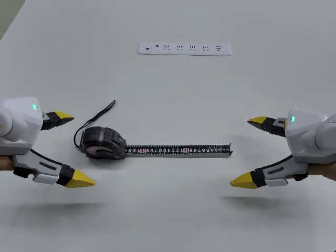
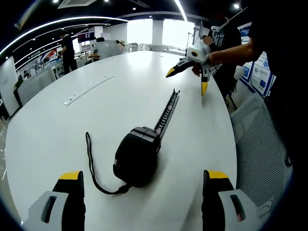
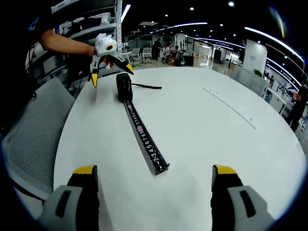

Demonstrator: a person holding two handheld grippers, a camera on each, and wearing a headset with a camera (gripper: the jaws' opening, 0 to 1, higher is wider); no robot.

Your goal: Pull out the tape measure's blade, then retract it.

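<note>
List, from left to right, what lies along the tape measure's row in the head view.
left gripper → tape measure case → extended blade → end hook → right gripper. Both grippers are open and hold nothing.

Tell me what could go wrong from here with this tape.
1. The blade lies extended, with the left gripper and right gripper open and off it; on release it may whip back into the case.
2. The case sits loose on the smooth table; a push from the left gripper could slide it.
3. The strap trails beside the case and might snag a jaw.
</note>
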